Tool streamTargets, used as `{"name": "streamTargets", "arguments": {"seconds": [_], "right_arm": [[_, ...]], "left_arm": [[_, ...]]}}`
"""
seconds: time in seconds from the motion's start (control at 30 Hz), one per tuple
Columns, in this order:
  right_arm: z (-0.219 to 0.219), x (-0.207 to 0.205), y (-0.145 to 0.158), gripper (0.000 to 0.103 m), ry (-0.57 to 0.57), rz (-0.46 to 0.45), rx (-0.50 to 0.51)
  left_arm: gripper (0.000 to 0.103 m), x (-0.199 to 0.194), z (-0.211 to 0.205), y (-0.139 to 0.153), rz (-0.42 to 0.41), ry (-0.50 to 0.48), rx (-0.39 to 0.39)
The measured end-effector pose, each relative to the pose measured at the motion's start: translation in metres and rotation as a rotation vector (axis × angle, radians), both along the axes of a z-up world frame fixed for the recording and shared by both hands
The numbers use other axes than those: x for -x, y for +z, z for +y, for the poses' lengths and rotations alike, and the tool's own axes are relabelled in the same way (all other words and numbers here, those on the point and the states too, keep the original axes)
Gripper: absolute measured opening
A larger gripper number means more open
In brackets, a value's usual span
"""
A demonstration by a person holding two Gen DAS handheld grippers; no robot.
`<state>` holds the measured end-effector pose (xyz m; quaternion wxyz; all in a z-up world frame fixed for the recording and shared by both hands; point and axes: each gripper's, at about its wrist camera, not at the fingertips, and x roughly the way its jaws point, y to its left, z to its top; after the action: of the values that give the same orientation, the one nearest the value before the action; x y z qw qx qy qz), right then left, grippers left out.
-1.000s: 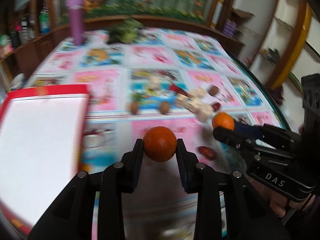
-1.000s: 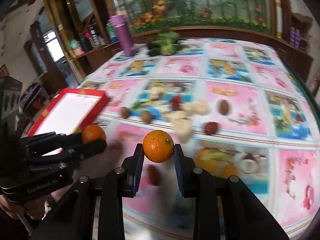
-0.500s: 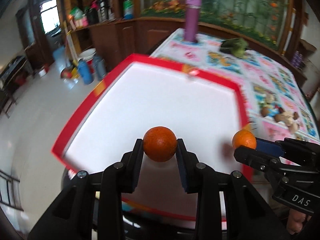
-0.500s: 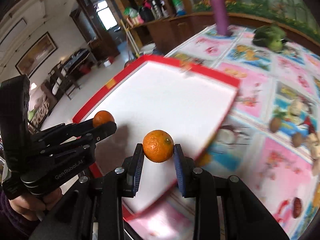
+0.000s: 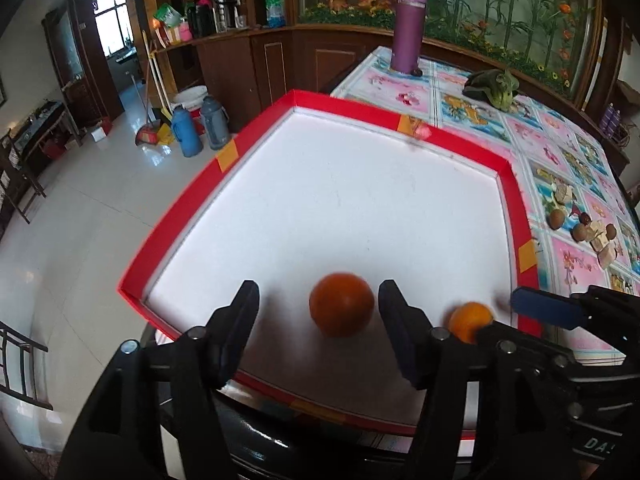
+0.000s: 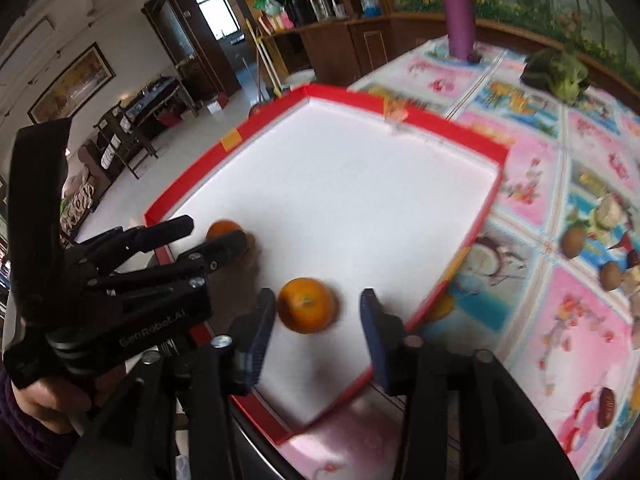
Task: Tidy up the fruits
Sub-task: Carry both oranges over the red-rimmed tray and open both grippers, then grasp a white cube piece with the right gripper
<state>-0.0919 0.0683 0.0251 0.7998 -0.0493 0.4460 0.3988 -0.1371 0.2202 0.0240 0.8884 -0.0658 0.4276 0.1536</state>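
Left gripper: fingers spread wide over the near end of the tray, gripping nothing.
Dark orange: loose between those fingers, a little blurred, on the white tray floor.
Right gripper: fingers spread too, nothing pinched.
Bright orange: between the right fingers, inside the tray, near its right wall.
Tray: red rim, white floor, at the table's left end.
Other fruit: small brown pieces on the patterned tablecloth, well apart from the tray.

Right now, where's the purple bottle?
In the left wrist view the purple bottle stands upright at the table's far edge, beyond the red tray, left of the green vegetable.
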Motion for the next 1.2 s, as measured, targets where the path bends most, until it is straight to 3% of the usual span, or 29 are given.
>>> {"name": "streamTargets", "arguments": {"seconds": [0.23,0.37,0.7,1.0,1.13,1.2], "right_arm": [[-0.061,0.003,0.020,0.047,-0.093,-0.087,-0.035],[-0.122,-0.005,0.024,0.047,-0.219,-0.084,-0.052],[-0.251,-0.030,0.008,0.047,-0.508,-0.037,0.004],[-0.232,-0.063,-0.006,0.046,-0.433,-0.003,0.004],[-0.223,-0.077,-0.019,0.039,-0.442,-0.015,0.037],[-0.221,-0.083,-0.026,0.030,-0.433,0.010,0.036]], "left_arm": [[0.065,-0.001,-0.033,0.024,-0.062,-0.076,0.013],[0.078,-0.010,-0.081,0.032,-0.074,-0.207,0.016],[0.078,-0.047,-0.190,0.014,0.026,-0.482,0.067],[0.078,-0.045,-0.212,0.003,0.083,-0.501,0.050],[0.078,-0.046,-0.213,0.003,0.091,-0.503,0.053],[0.078,-0.046,-0.217,0.002,0.102,-0.520,0.064]]}}
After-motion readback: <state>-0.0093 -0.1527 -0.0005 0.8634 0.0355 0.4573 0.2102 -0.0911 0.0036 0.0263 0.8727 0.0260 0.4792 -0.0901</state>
